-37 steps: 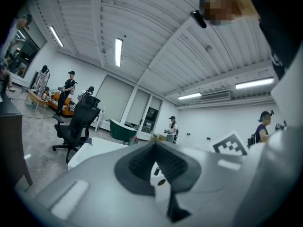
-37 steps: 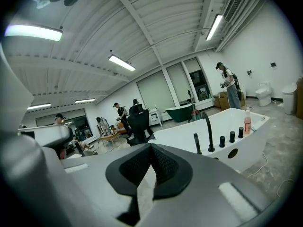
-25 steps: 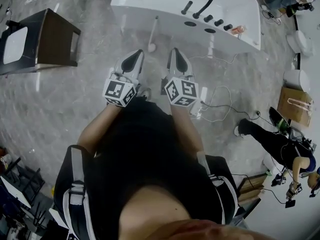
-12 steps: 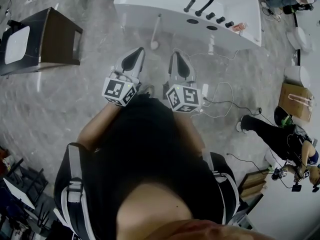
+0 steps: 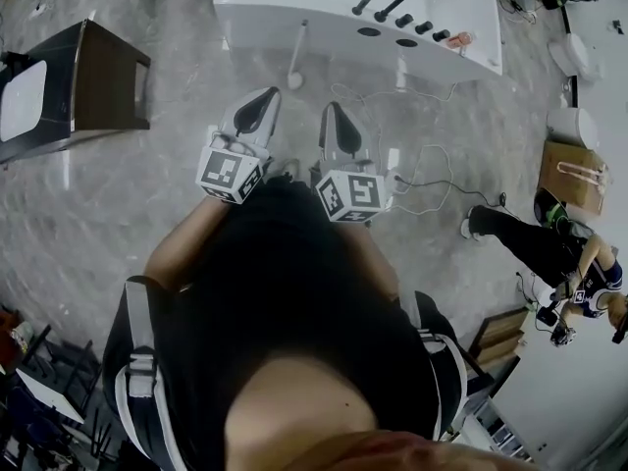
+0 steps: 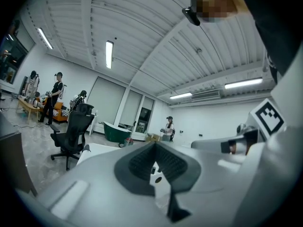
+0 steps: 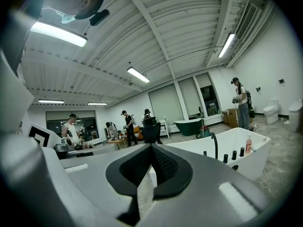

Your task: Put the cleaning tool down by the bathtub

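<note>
The cleaning tool is seen on the floor just beside the bathtub, so the task is judged done, and the left gripper and the right gripper are both closed and empty.

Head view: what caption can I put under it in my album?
Left tongs and right tongs shut and empty; cleaning tool rests beside the white bathtub.
</note>
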{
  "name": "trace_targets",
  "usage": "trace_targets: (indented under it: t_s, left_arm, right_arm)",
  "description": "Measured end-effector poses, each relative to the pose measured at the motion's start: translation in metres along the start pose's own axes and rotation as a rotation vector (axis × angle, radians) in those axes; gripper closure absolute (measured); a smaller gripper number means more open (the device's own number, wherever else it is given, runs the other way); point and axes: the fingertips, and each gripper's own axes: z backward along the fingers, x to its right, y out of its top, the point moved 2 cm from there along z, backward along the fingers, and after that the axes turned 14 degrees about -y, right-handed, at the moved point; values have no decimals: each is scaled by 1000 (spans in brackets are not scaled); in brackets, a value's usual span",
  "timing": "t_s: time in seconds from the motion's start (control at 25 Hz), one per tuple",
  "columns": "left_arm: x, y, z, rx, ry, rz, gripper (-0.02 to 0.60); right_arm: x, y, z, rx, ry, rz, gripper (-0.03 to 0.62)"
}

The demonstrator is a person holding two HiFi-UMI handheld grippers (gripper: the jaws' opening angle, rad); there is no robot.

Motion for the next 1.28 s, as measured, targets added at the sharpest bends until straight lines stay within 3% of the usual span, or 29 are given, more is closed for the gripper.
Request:
trace_targets:
  t_s: [0.52, 1.28]
  left_arm:
    - [-11, -2, -4, -10, -35, 6, 574]
    - [-13, -5, -7, -15, -35, 5, 574]
  right_arm:
    - [-5, -3, -10, 0, -46, -2, 594]
    - [-6, -5, -14, 6, -34, -5, 595]
